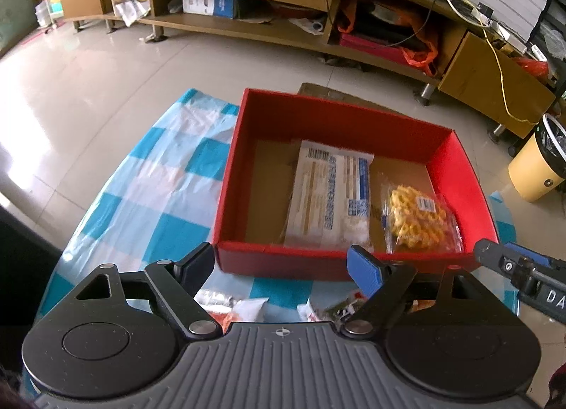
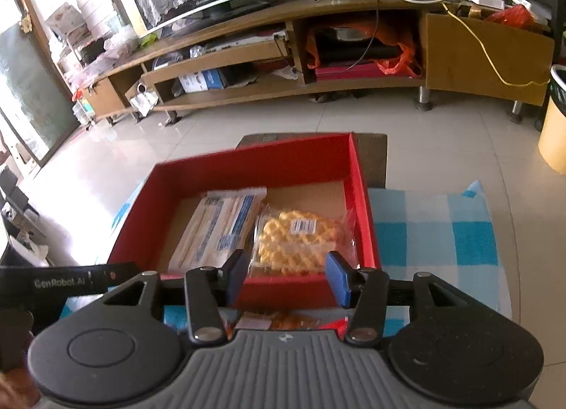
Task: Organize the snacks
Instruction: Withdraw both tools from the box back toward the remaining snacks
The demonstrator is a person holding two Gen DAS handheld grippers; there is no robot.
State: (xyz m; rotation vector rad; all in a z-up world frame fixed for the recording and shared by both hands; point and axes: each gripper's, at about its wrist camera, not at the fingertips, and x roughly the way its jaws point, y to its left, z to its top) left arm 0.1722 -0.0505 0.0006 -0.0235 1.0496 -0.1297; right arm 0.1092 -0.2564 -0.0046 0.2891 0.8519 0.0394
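- Red box (image 1: 456, 175) is sitting open on the checked cloth (image 1: 148, 203); its left half is lying bare.
- White packet (image 1: 329, 196) and yellow snack bag (image 1: 417, 218) are lying inside, side by side.
- Left tool (image 1: 283, 267) is standing wide, holding nothing; right tool (image 2: 286, 278) is standing partly open, gripping nothing.
- More packets (image 1: 247, 306) are lying half hidden beneath the tools.

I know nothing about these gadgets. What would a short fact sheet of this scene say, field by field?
container: red box, open top, on a blue-and-white checked cloth
inside box: flat white packet beside a clear bag of yellow twisted snacks
left gripper: open, nothing between its fingers, just short of the box's near wall
right gripper: open, empty, at the box's near wall
still outside: more wrappers below the grippers, partly hidden
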